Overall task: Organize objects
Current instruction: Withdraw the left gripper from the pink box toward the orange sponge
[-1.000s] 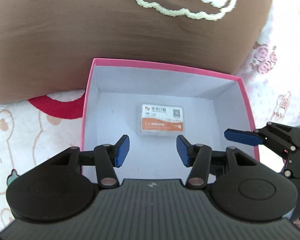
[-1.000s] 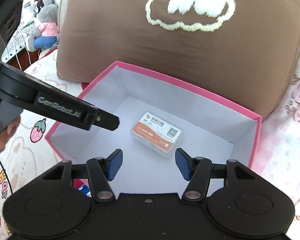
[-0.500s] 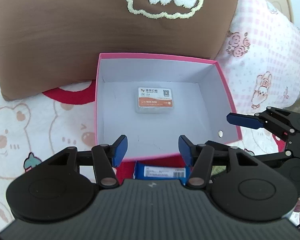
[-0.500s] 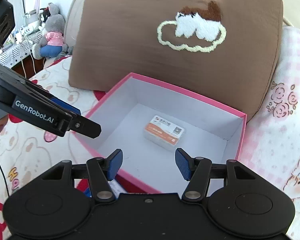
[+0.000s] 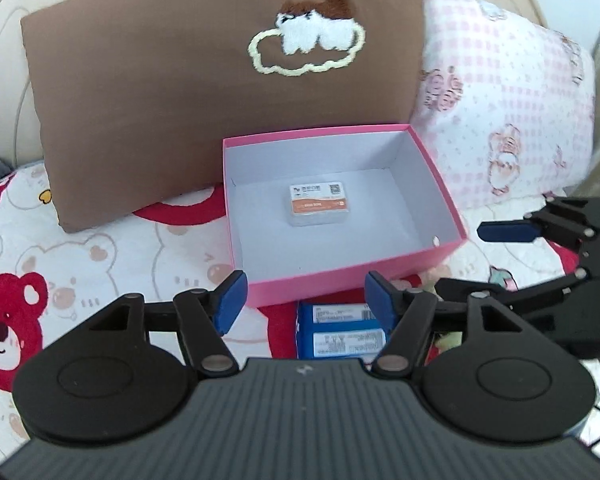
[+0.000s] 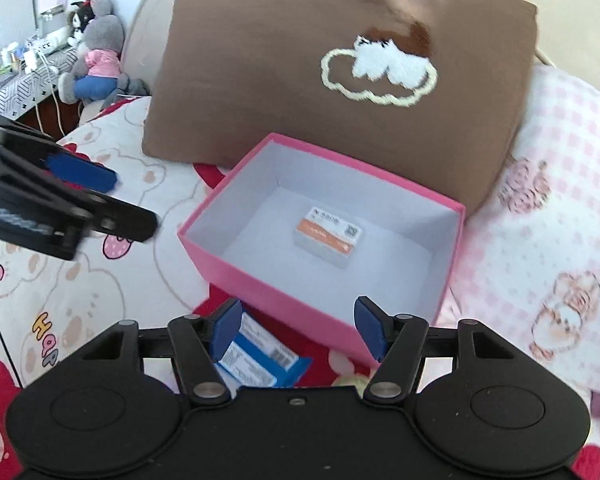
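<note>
Two claws, both spread and holding nothing. Left claw hangs low in its frame, just above the near wall of the box; right claw sits at lower centre of its frame over the box's near corner.

Box is open, pink outside, pale inside, centre frame on the bed. One card case already lies flat mid-floor inside it. Blue pack lies on the bed just outside the near wall, touching or nearly so, can't tell which. In the right view the pack sits behind the claw's left finger, angled.

Step in hand, my read: pick up the pack and drop it in the box.
- Left claw looks better lined up; pack lies squarely between its fingers in frame.
- Come down straight and pinch across the short side; the long side looks wider than the spread.
- Soft bedding: pack will sink and tilt if pushed, so close gently.
- Lift clear of the rim before moving forward.

Edges and room:
- Near wall crowds the pack's far edge; approach from the near side.
- Open floor lower left and right of the case inside the box.
- Brown pillow blocks the upper frame behind the box; pink pillow at upper right.
- Claws sit close together, so keep the idle one out.
</note>
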`<state>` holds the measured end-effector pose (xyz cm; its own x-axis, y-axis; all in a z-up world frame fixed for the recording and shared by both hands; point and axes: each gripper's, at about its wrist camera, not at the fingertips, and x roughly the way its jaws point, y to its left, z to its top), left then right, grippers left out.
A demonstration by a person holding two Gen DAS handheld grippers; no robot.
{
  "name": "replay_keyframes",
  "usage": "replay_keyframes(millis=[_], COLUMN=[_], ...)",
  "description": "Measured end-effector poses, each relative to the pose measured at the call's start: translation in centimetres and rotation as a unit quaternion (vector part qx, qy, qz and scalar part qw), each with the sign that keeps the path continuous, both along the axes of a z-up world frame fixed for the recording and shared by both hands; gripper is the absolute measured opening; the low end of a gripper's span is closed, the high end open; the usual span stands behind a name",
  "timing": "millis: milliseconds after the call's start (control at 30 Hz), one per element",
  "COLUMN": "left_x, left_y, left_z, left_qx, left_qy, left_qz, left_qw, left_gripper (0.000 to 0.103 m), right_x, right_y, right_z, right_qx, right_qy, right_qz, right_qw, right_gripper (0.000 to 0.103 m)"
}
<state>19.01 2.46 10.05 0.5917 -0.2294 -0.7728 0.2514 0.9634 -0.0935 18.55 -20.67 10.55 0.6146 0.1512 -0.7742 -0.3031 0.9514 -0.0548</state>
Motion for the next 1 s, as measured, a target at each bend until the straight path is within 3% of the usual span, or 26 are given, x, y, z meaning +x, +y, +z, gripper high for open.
replay_keyframes(millis=[233, 500, 667, 800, 1000], left_x=[-3.0, -5.4, -6.7, -7.3, -8.5], left_y=[0.4, 0.4, 0.2, 0.4, 0.3], left_z=[0.7, 0.7, 0.4, 0.1, -0.2], left_qx=[-0.014, -0.029, -0.007, -0.008, -0.003], left_qy=[0.012, 0.036, 0.04, 0.055, 0.056], left_qz=[-0.028, -0.056, -0.057, -0.061, -0.07], left_qw=[0.9994, 0.9973, 0.9975, 0.9966, 0.9959], left_gripper=[0.069, 0.069, 0.069, 0.07, 0.092], right_x=[-3.3, -6.8, -8.5, -9.8, -10.9], right_y=[1.4, 2.1, 2.1, 1.6, 1.4], right_z=[0.3, 0.6, 0.1, 0.2, -0.2], right_qx=[-0.059, -0.049, -0.043, -0.029, -0.02], right_qy=[-0.008, 0.018, 0.053, 0.053, 0.068], right_qz=[0.002, 0.009, 0.022, 0.013, 0.007], right_qw=[0.998, 0.999, 0.997, 0.998, 0.997], right_gripper=[0.075, 0.082, 0.087, 0.091, 0.096])
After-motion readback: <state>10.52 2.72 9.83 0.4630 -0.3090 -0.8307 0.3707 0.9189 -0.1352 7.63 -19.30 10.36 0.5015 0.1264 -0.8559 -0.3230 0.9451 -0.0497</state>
